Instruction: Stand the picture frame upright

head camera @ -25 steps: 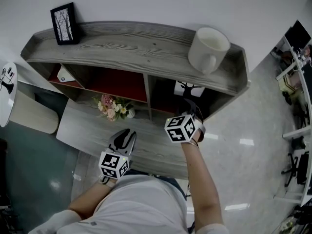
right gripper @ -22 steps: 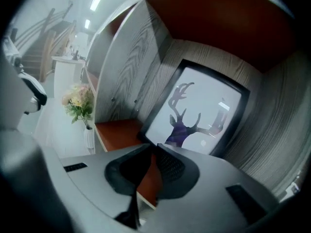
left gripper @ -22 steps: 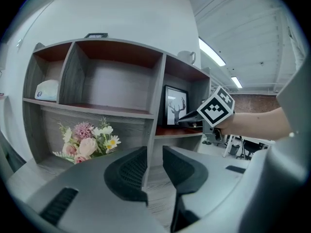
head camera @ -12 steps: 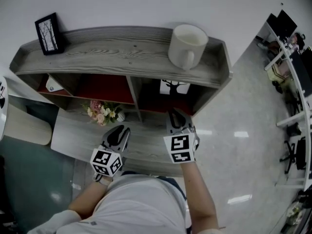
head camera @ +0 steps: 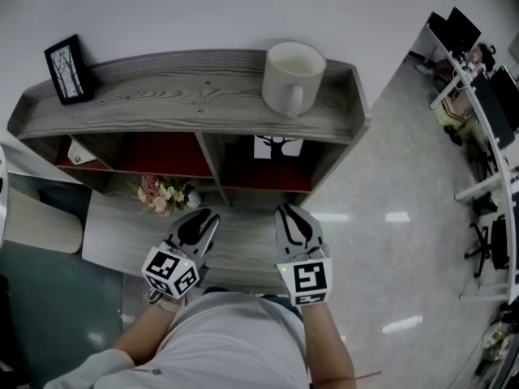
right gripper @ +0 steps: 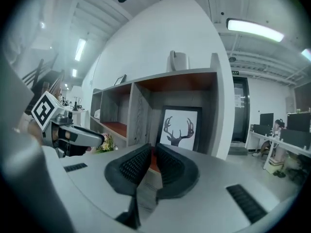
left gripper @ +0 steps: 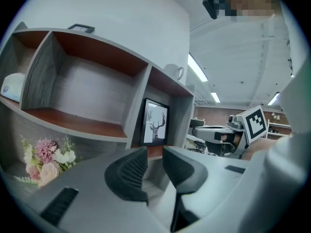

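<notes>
The picture frame [right gripper: 179,126] is standing upright in the shelf [head camera: 162,97]; it is likely light, stiff and fragile, best pinched at its rim. The left gripper [left gripper: 154,155] is hovering spread, the right gripper [right gripper: 153,152] nearly pressed together, both empty.

Open compartment [head camera: 162,148] beside picture frame [head camera: 278,147], above flowers [head camera: 162,194]

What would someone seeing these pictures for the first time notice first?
The big white ceramic mug on top of the grey wooden shelf unit stands out first. Next comes the black-framed deer silhouette picture, standing upright in the lower right compartment. The bunch of pink flowers lies on the grey ledge in front of the left compartment.
</notes>
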